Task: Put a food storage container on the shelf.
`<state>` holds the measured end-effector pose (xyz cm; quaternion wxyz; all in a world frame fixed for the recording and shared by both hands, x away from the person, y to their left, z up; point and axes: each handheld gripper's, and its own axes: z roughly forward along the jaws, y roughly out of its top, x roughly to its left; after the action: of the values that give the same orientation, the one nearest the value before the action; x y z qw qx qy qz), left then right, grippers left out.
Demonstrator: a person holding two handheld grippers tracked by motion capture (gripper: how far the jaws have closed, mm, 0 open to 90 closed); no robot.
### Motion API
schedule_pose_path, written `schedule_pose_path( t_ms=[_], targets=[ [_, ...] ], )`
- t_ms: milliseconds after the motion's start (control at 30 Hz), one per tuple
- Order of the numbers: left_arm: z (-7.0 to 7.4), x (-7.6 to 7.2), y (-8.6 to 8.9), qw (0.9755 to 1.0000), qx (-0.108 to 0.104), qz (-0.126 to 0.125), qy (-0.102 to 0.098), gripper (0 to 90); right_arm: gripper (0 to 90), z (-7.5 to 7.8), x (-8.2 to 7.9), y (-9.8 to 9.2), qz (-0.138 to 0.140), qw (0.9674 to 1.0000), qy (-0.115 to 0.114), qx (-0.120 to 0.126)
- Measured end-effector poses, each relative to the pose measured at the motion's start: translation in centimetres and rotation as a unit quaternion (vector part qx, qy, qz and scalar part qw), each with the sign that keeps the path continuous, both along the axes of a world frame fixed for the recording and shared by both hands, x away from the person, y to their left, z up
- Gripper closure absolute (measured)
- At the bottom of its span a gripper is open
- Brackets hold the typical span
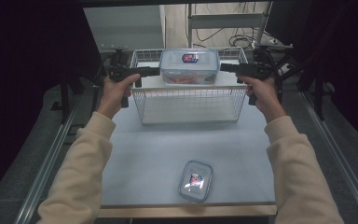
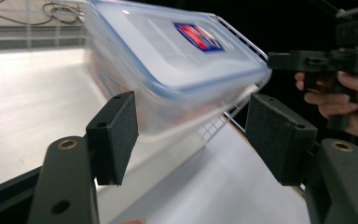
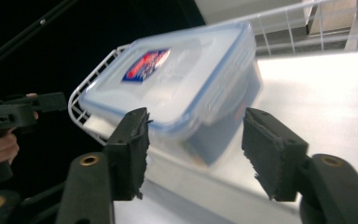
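A large clear lidded container (image 1: 189,65) with a blue rim and a red and blue label is over the far half of a white wire basket (image 1: 189,105), at about rim height. My left gripper (image 1: 156,71) is level at its left end and my right gripper (image 1: 223,67) at its right end. In the left gripper view the container (image 2: 177,70) is blurred and tilted, just beyond my left gripper (image 2: 193,135), whose wide jaws do not press on it. In the right gripper view the container's end (image 3: 177,88) lies beyond the spread jaws of my right gripper (image 3: 196,149).
A small lidded container (image 1: 196,181) with the same label lies near the front edge of the pale table (image 1: 158,149). The basket stands at the middle back. Metal rails run along both sides, and cables and a stand are behind the basket.
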<state>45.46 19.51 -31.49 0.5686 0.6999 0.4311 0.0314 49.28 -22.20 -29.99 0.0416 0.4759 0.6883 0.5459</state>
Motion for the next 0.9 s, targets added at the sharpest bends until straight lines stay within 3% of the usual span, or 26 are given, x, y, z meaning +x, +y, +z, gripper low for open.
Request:
schedule_pose_path(
  t_ms=[133,233,400,600,900],
  targets=[
    [-0.7,-1.7,-0.3,0.9999,0.003,-0.012,-0.007,34.0,53.0,-0.8,-1.3,-0.4,0.01,0.9999,-0.005,-0.011],
    [-1.4,-2.9,-0.6,0.9996,0.012,-0.024,-0.004,33.0,67.5,-1.6,-2.0,-0.5,0.018,0.9995,0.0,-0.024],
    [-2.8,-4.6,-1.0,0.9988,0.026,-0.04,-0.008,32.1,85.1,-2.9,-2.9,-0.4,0.043,0.9972,-0.005,-0.06],
    [-3.8,-5.7,-1.3,0.9982,0.027,-0.052,-0.013,31.5,89.2,-3.2,-3.3,0.7,0.066,0.9941,-0.023,-0.083],
    [-6.3,-6.7,-2.0,0.997,0.025,-0.074,-0.003,30.9,89.2,-3.7,-2.4,3.5,0.076,0.9928,-0.027,-0.089]
  ],
)
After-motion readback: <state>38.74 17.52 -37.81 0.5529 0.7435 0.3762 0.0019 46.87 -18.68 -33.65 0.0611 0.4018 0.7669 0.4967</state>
